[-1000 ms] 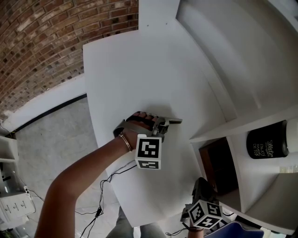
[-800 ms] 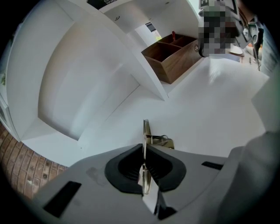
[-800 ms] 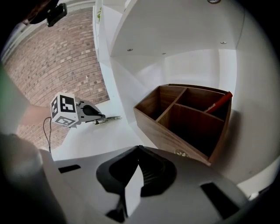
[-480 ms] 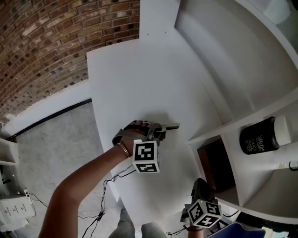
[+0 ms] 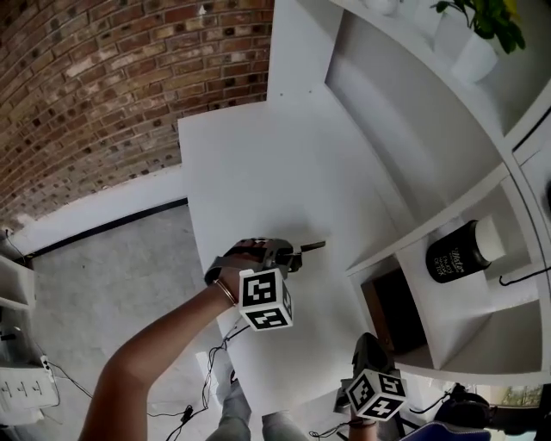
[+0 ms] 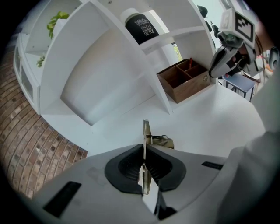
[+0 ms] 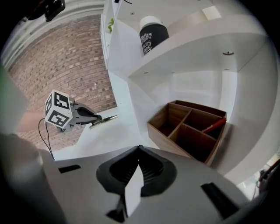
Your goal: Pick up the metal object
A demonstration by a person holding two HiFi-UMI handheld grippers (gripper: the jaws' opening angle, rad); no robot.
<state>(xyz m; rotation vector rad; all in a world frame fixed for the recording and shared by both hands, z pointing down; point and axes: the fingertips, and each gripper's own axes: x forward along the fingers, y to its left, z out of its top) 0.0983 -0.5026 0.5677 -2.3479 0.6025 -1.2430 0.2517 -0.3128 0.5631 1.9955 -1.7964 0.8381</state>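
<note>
Two grippers in view, both over the white table. Nearest the person, at the bottom edge of the head view, the right gripper sits low by the table's near corner with its marker cube toward the camera; in its own view the right gripper's dark pads meet at the tip with nothing between them. Further out, the left gripper is held in a hand with a bracelet at the wrist, jaws pointing toward the shelving. Its pads are pressed together on the metal object, a thin flat brass-coloured piece seen edge-on in the left gripper view, with a small bent part off to its right side. From the head view the metal object pokes out past the jaw tips as a slim dark sliver; its shadow falls on the table just below, and it appears clear of the surface. Right gripper view agrees: the left gripper with the strip sticking out of it. Beyond, under the lowest shelf, a wooden divided box with a red item in its far compartment. Above it, a black jar with a white lid lies on its side on a shelf. Farthest: potted plant high on the shelving, brick wall to the left
</note>
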